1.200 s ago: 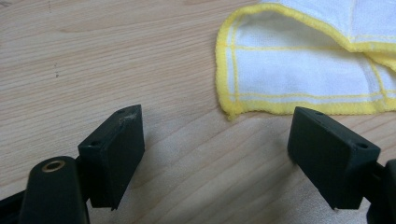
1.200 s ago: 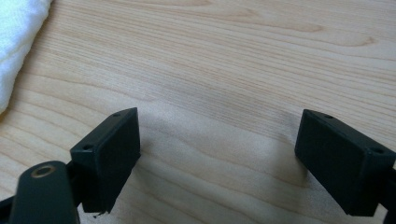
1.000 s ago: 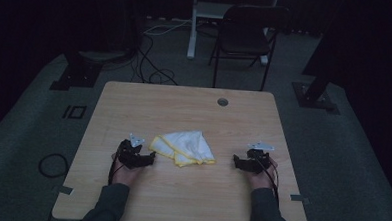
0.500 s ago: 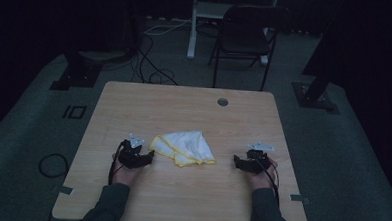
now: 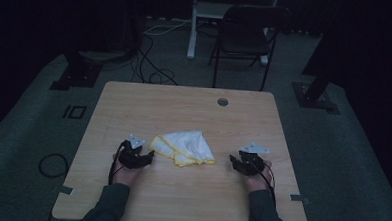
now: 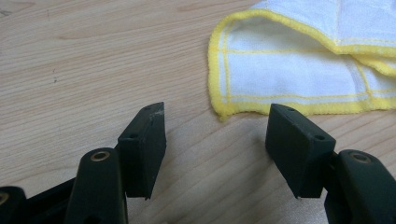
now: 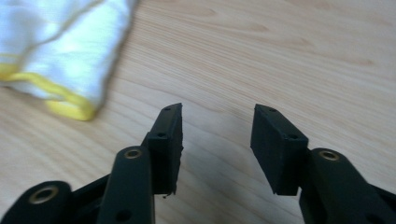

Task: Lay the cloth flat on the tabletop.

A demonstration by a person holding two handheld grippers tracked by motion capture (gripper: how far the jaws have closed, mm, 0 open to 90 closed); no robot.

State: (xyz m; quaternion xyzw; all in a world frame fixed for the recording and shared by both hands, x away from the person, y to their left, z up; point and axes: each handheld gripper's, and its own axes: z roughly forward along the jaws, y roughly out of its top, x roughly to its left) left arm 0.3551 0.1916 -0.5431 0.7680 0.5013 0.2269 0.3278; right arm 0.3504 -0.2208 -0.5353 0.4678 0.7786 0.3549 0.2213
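Folded cloth lying mid-table between two idle grippers.
The table [image 5: 184,105] is bearing a white, yellow-edged cloth [image 5: 185,146]; the left gripper [image 6: 215,135] is being held spread, empty, just short of its hem; the right gripper [image 7: 215,140], jaws just narrowed, is being kept unclenched, empty, near it.

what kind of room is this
Probably a dim lab or recording space, not a home: a bare wooden table on grey carpet, loose floor cables, heavy stand bases and one folding chair.

A cloth [image 5: 184,146] lies on the table [image 5: 184,105], between the left gripper [image 5: 143,158] just beside it and the right gripper [image 5: 238,162]; a chair [image 5: 244,37] stands behind the table
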